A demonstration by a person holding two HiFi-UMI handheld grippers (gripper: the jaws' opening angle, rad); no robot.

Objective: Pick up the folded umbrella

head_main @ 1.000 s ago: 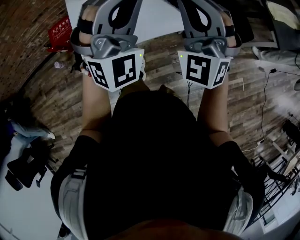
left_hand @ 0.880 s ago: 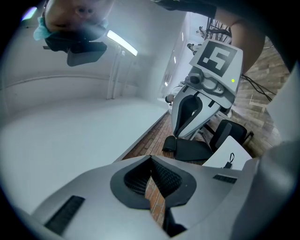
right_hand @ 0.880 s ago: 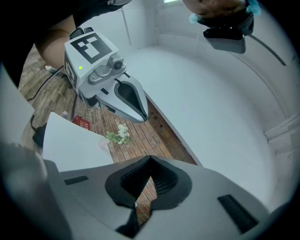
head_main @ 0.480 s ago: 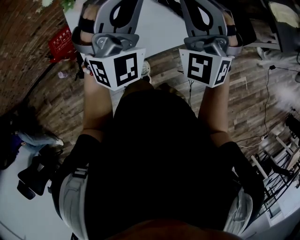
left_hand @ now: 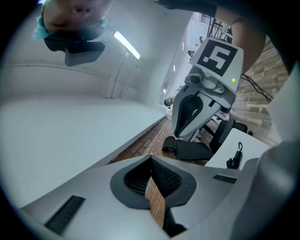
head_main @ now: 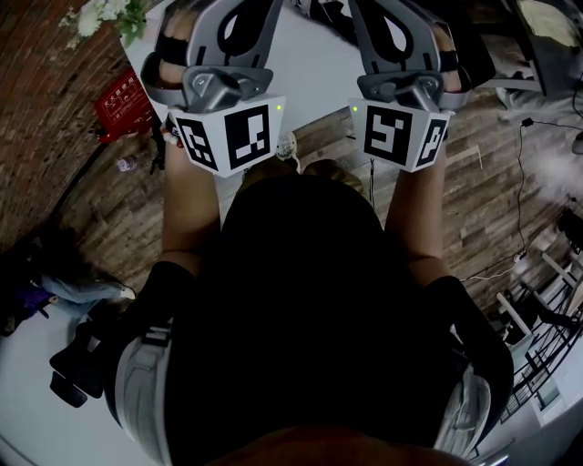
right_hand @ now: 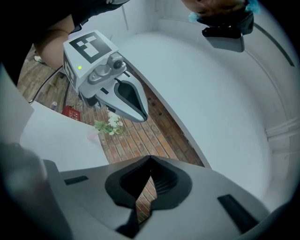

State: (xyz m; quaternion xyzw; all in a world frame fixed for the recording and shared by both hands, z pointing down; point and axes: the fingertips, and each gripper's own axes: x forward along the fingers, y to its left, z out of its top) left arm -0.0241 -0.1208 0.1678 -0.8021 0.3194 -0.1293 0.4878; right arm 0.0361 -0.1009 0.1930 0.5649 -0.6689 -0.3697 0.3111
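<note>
Folded umbrella (left_hand: 233,159) on table (left_hand: 257,143), chair (left_hand: 192,150) left of it; flowers (head_main: 107,14) at table's far-left corner, box (head_main: 118,102) on floor beside

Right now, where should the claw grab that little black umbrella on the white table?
Grab the folded umbrella round the middle of its thick black body, not the thin strap loop at its end. It seems to lie on the white table, far off, so coming from above and pinching across its width looks best.

Black folded umbrella (left_hand: 233,161), strap looped, lying on white table (left_hand: 255,145).
</note>
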